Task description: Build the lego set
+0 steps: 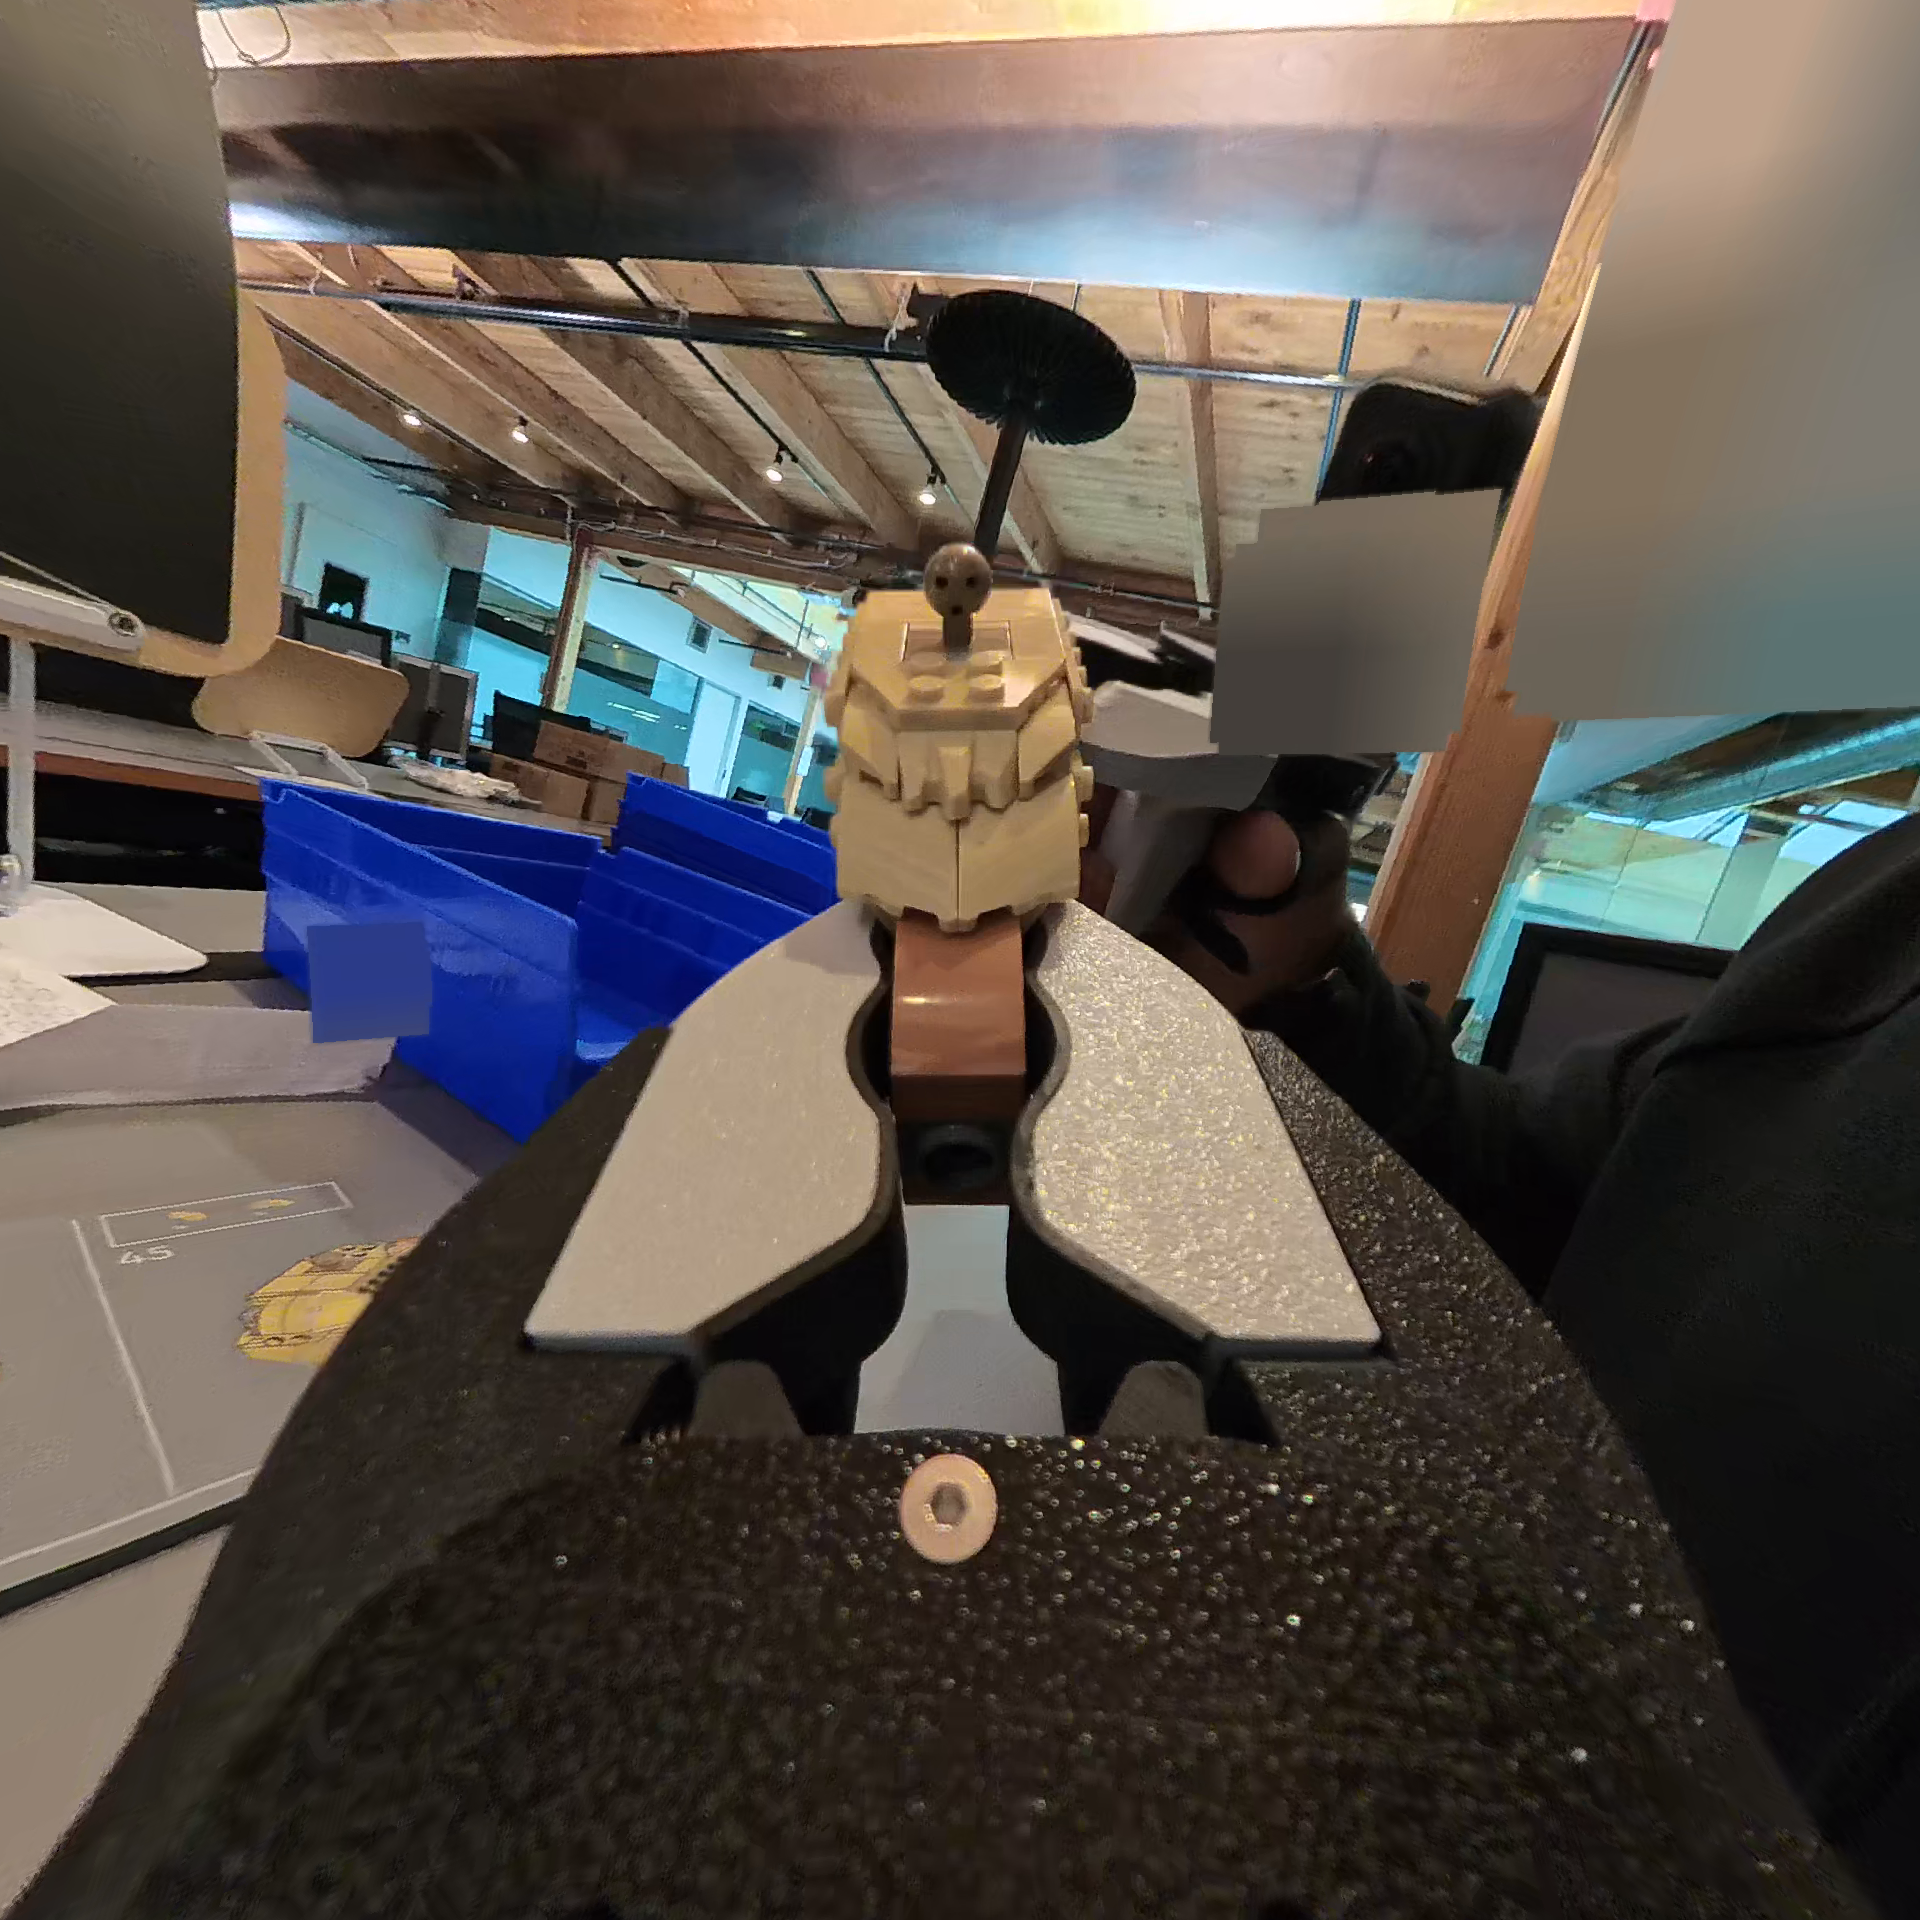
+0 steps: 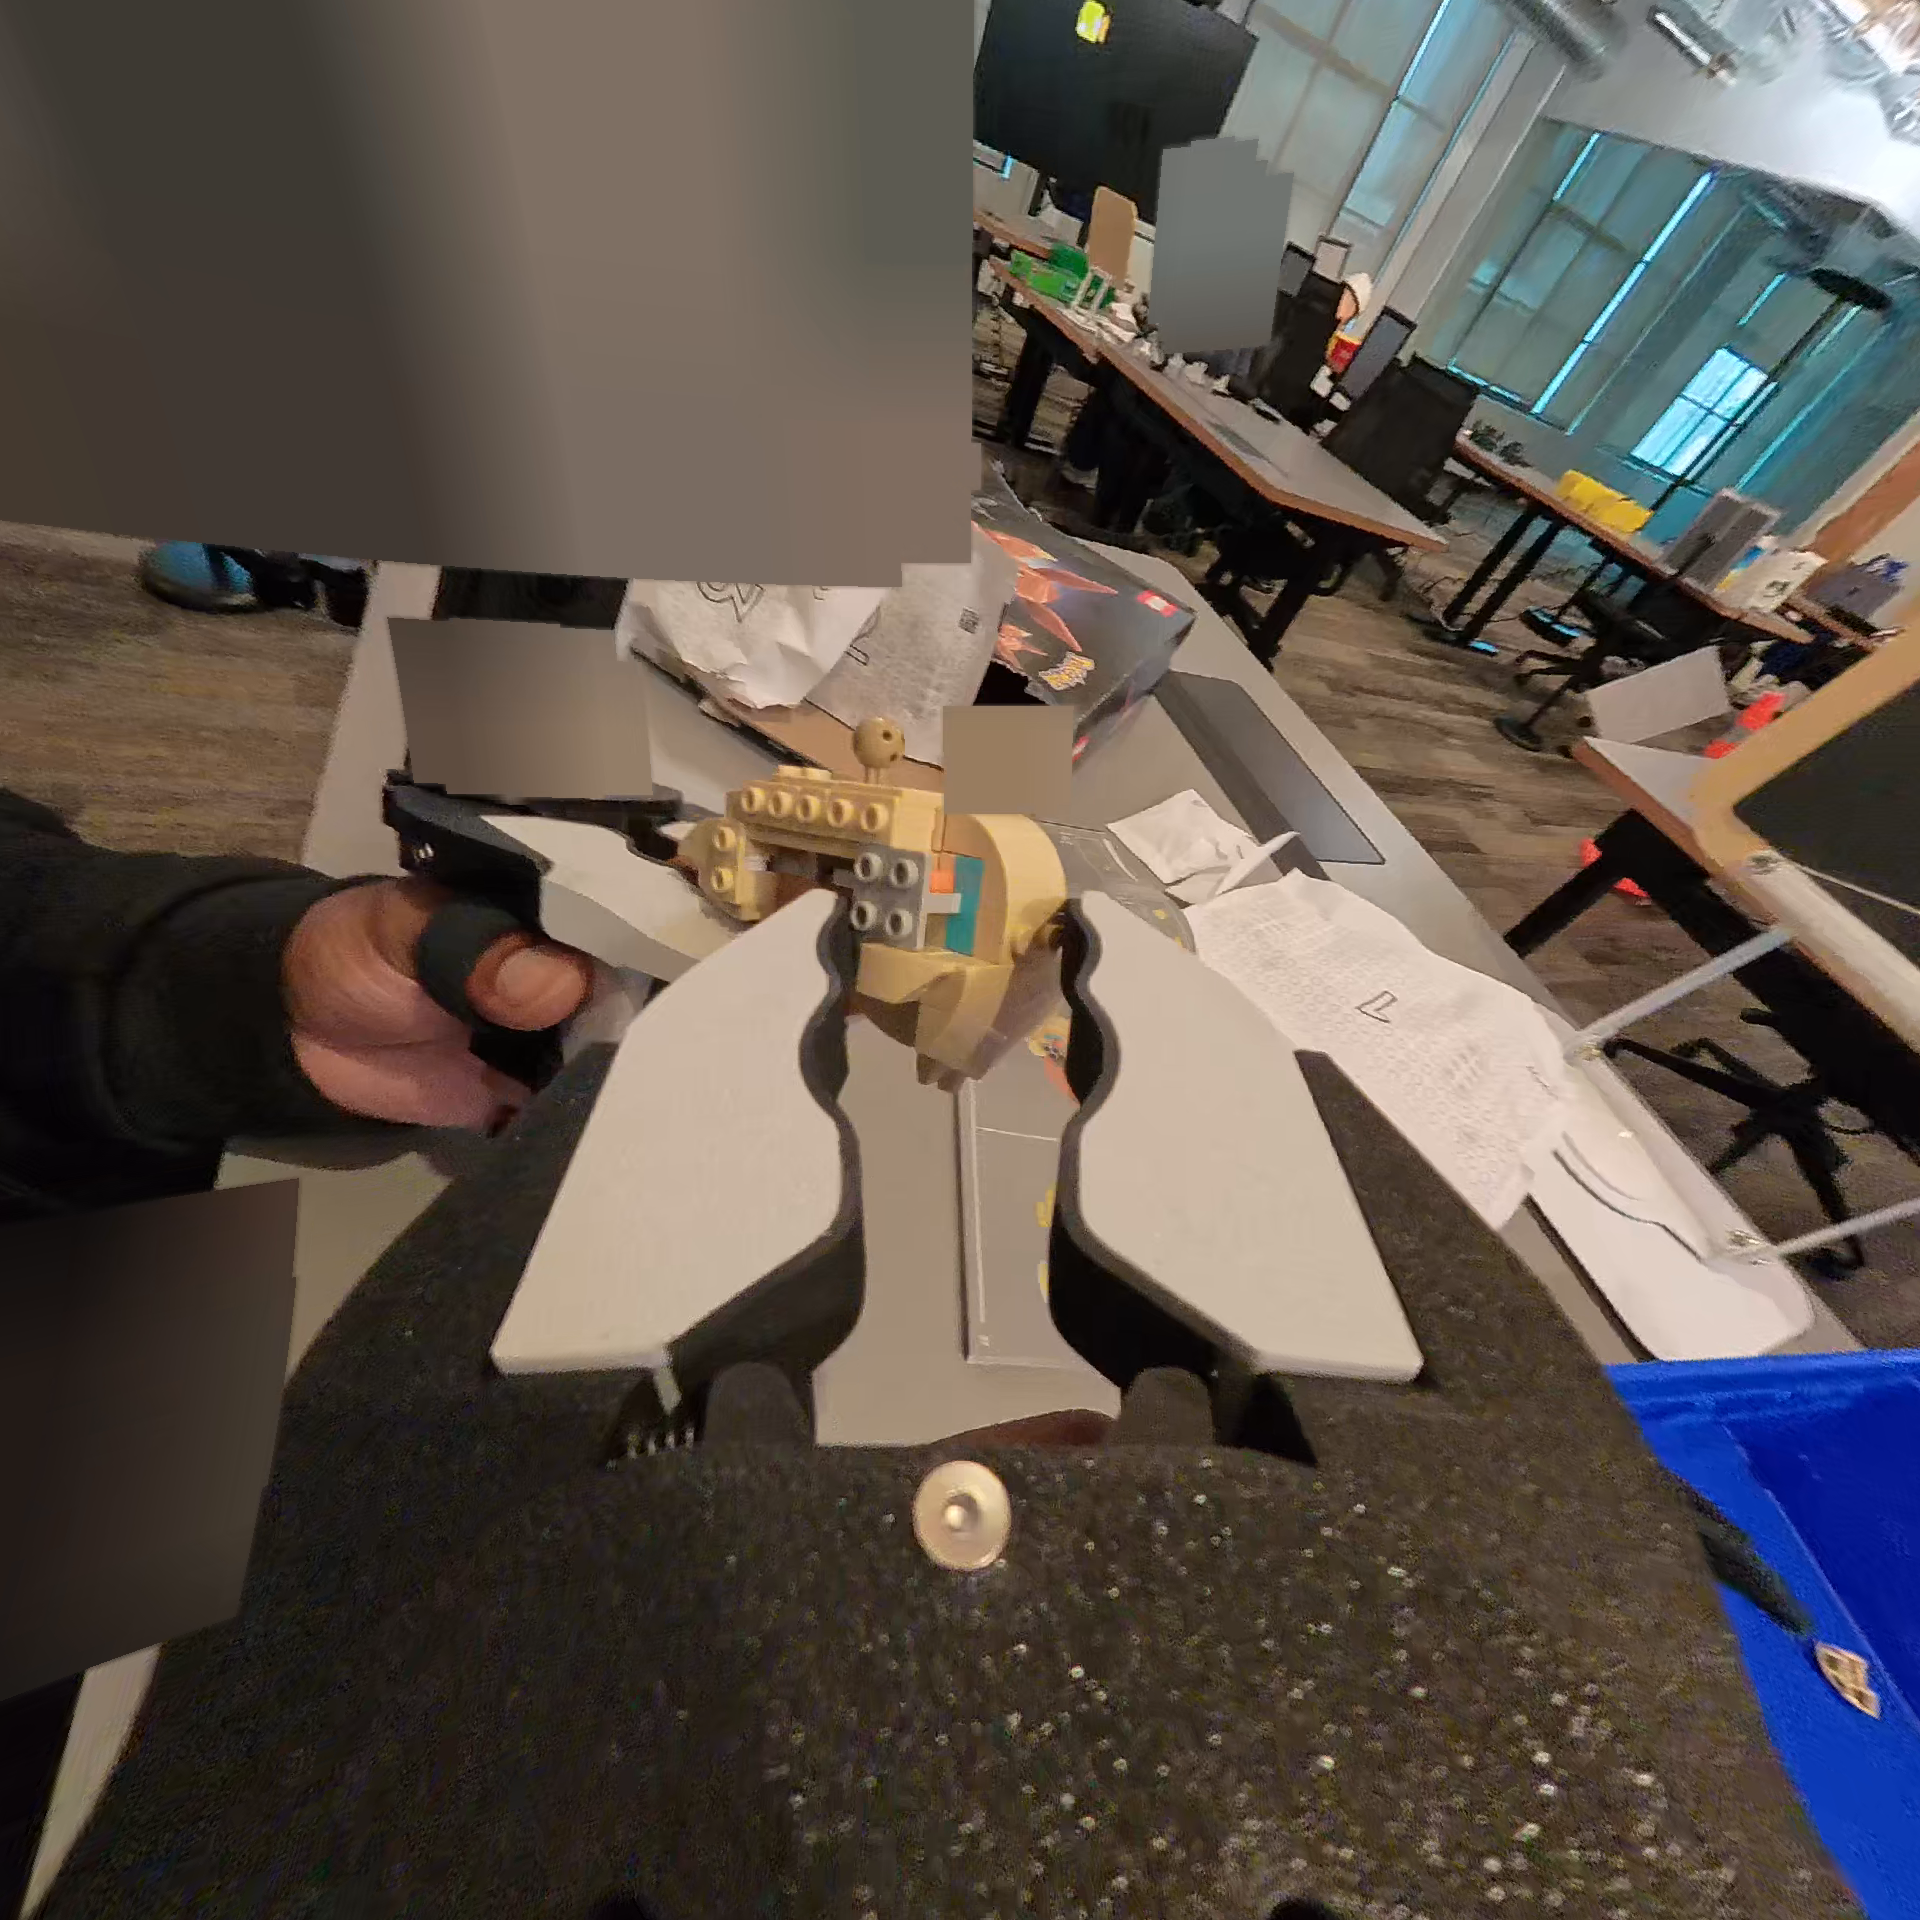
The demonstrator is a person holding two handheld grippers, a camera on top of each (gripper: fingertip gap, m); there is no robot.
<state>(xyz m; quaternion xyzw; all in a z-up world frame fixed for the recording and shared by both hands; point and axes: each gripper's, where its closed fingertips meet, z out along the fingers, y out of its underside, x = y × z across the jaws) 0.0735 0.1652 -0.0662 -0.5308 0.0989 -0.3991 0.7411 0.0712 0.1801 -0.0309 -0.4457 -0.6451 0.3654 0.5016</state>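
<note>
A tan brick model (image 1: pixel 956 790) with a small ball-topped stalk stands up in front of my left gripper (image 1: pixel 956 925). That gripper is shut on the model's brown curved piece (image 1: pixel 956 1018), with both pads pressed against its sides. In the right wrist view the same model (image 2: pixel 935 904) shows a grey studded plate and a teal strip on its side. It sits between the fingertips of my right gripper (image 2: pixel 951 914), whose jaws stand wide around it without a clear squeeze. The left gripper (image 2: pixel 623 894) and the hand holding it come in from the left. The right gripper's fingers (image 1: pixel 1143 738) show just behind the model.
Blue bins (image 1: pixel 468 935) stand on the grey table at the left, next to an open instruction booklet (image 1: pixel 208 1299). Another blue bin (image 2: pixel 1787 1558) is at lower right. Printed paper sheets (image 2: pixel 1382 1018) and a dark box (image 2: pixel 1091 644) lie on the table beyond the model. Some 4 cm of space lies between my two pairs of fingers.
</note>
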